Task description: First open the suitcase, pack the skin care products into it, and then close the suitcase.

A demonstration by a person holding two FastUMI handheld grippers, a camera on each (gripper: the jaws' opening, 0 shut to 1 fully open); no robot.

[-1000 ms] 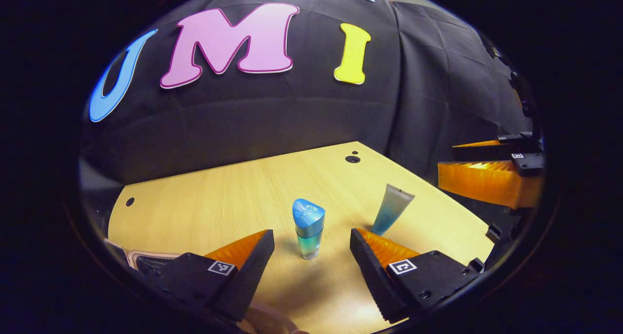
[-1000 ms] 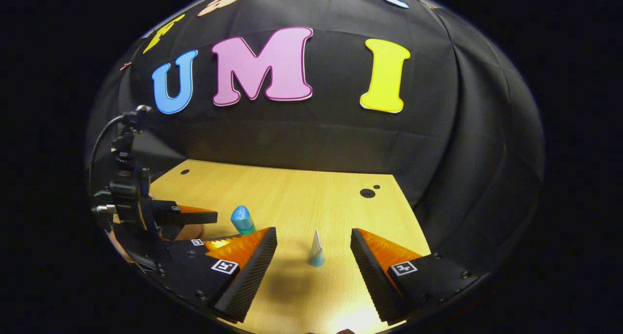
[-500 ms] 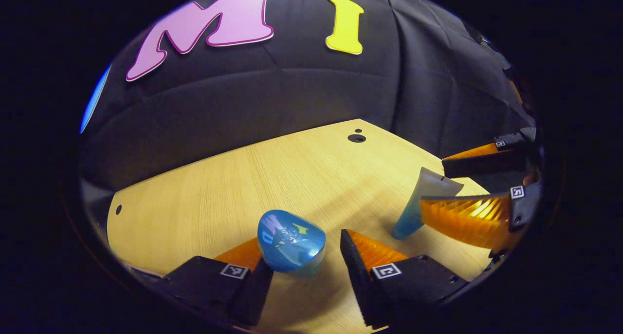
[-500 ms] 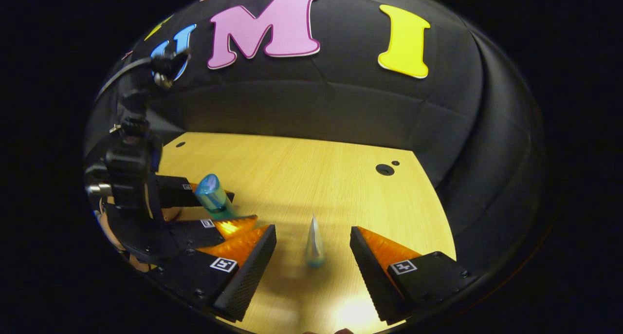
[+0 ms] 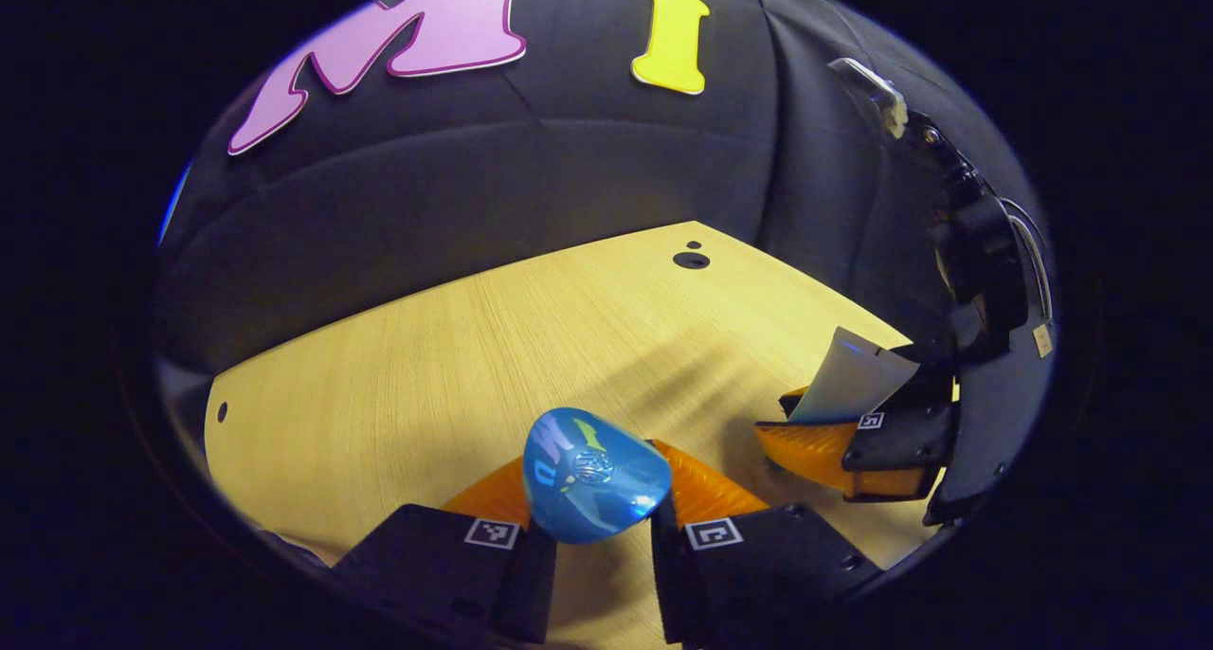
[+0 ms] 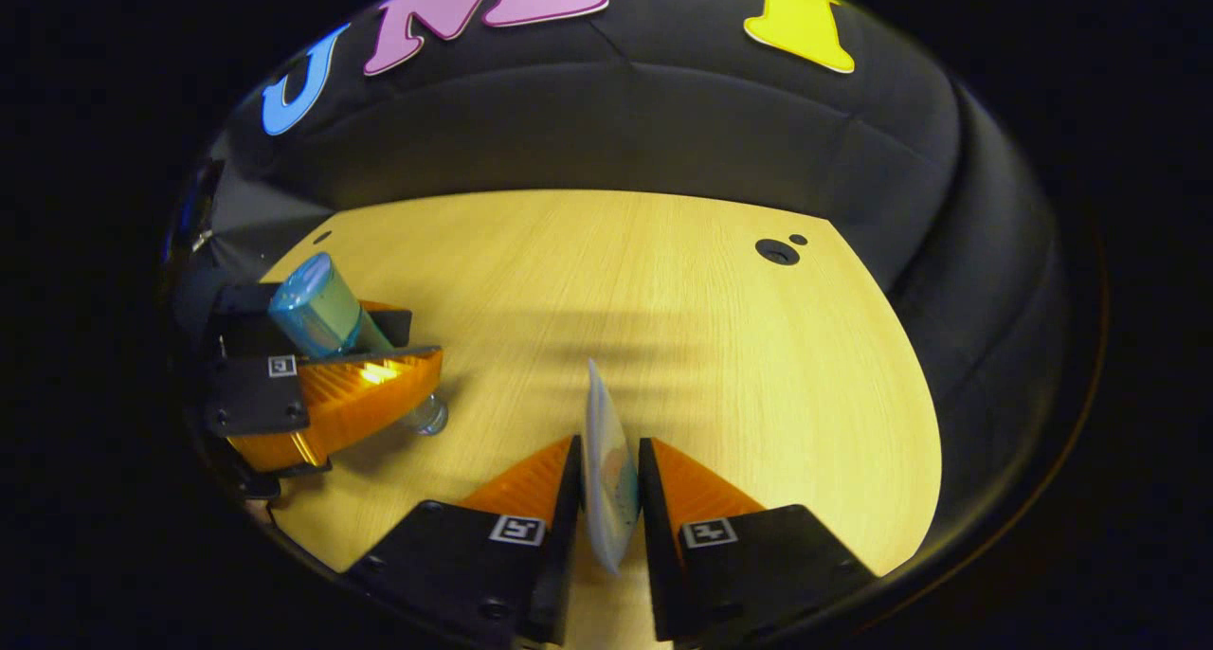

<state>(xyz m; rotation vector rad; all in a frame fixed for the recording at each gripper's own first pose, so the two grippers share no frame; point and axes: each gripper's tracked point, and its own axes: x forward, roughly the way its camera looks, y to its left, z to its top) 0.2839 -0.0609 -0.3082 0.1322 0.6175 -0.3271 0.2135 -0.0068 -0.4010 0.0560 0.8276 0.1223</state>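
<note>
In the left gripper view my left gripper is shut on a blue-capped bottle, whose cap top faces the camera. The same bottle appears in the right gripper view at the left, tilted, clamped in the left gripper with its clear base near the table. My right gripper is shut on a pale blue tube, seen edge-on between both fingers. In the left gripper view that tube sticks up from the right gripper at the right.
A light wooden table spreads ahead, with a round cable hole toward its far right corner. The black cloth wall rises behind the table edge. The same hole shows at the table's far side in the left gripper view.
Both grippers have gone from open to shut: the left closed on the blue-capped bottle, the right on the tube. Both cameras have moved closer and lower over the table.
</note>
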